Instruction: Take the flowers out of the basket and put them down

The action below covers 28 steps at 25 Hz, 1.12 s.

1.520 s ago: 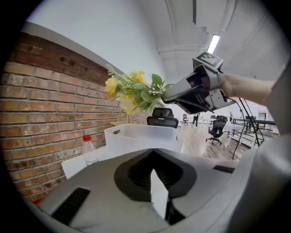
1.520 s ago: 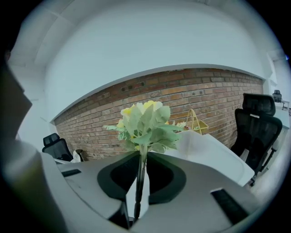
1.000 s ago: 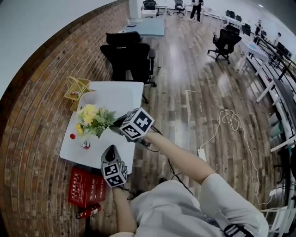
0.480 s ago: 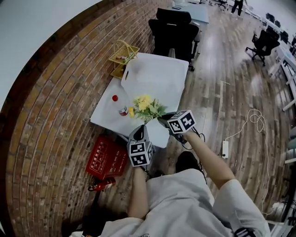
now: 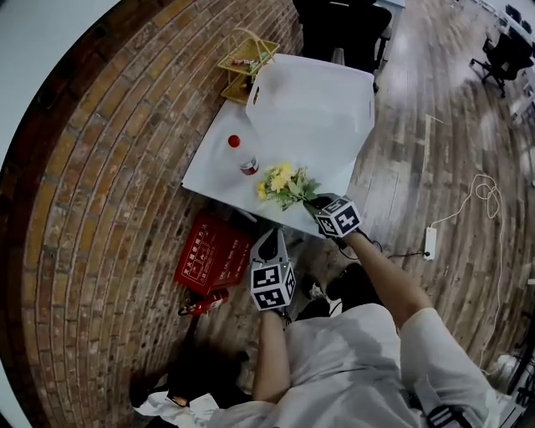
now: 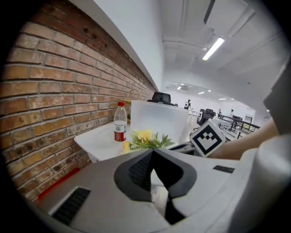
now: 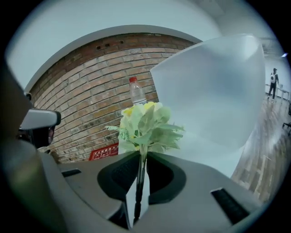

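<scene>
A bunch of yellow flowers (image 5: 282, 181) with green leaves hangs over the near edge of the white table (image 5: 219, 163). My right gripper (image 5: 313, 201) is shut on the stems. In the right gripper view the thin stems (image 7: 138, 182) run between the jaws and the blooms (image 7: 144, 122) stand just past the tips. The yellow wire basket (image 5: 247, 50) sits at the table's far corner by the brick wall. My left gripper (image 5: 269, 240) is below the table edge, apart from the flowers. Its jaws (image 6: 152, 154) meet at the tips with nothing between them.
A red-capped bottle (image 5: 243, 159) stands left of the flowers. A large white translucent board (image 5: 313, 104) covers the far half of the table. A red box (image 5: 212, 253) and a fire extinguisher (image 5: 203, 303) lie on the floor by the brick wall. Black chairs (image 5: 347, 25) stand behind the table.
My right gripper has come down with the flowers from above the table's middle to its near edge. My left gripper has moved towards the table's front. The head view has shifted.
</scene>
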Motion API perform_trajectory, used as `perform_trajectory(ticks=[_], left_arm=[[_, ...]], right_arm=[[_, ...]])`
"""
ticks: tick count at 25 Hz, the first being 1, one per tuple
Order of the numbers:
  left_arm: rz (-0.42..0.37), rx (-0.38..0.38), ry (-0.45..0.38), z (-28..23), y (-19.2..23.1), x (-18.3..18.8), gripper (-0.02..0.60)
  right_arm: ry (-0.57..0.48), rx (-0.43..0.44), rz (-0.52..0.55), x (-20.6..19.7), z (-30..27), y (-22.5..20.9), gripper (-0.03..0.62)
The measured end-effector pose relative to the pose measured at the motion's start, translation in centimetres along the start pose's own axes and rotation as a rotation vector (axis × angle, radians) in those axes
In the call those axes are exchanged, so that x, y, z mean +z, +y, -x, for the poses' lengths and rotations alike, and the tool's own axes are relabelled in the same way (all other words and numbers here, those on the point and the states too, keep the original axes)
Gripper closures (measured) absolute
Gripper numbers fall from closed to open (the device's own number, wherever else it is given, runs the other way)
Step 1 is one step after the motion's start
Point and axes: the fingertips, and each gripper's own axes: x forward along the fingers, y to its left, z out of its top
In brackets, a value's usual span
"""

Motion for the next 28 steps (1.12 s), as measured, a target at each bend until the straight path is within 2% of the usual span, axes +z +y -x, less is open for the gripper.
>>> perform_trajectory(ticks=[4,12,14,15,18,20,24,28], left_arm=[[0.041,0.026,0.044,0.5,0.9,-2.1,0.557],[0.008,0.014,0.059,1.0,-0.6,-2.4,0.557],[0.004,0.014,0.058,1.2,-1.1,-2.3,0.557],[0.001,0.013,0.056,1.2,-1.4,-2.2,0.557],[-0.002,0.005,0.049,1.4,-2.7,-1.9,0.557],[0.01,0.004,0.048,1.3,-3.3,-1.8,0.557],[0.01,0.024,0.027,2.5,-4.1,-1.0,0.557],[0.008,0.035,-0.031,3.6,-6.0,0.5,0.557]], right_arm=[[-0.003,-0.059,0.009,-0.3,-0.9,-0.2,0.526],[0.053,-0.115,0.014,-1.9,-2.0,-0.8,0.513],[0.082,-0.133,0.023,-2.2,-2.0,-1.0,0.48],[0.085,-0.141,0.026,-2.2,-1.8,-1.1,0.439],[0.08,-0.151,-0.002,-2.1,-0.1,-1.6,0.406],[0.048,-0.17,-0.07,-1.3,1.9,-2.1,0.385],[-0.09,-0.184,-0.202,0.5,7.2,-1.1,0.384],[-0.227,-0.201,-0.209,2.5,13.3,-0.2,0.384]])
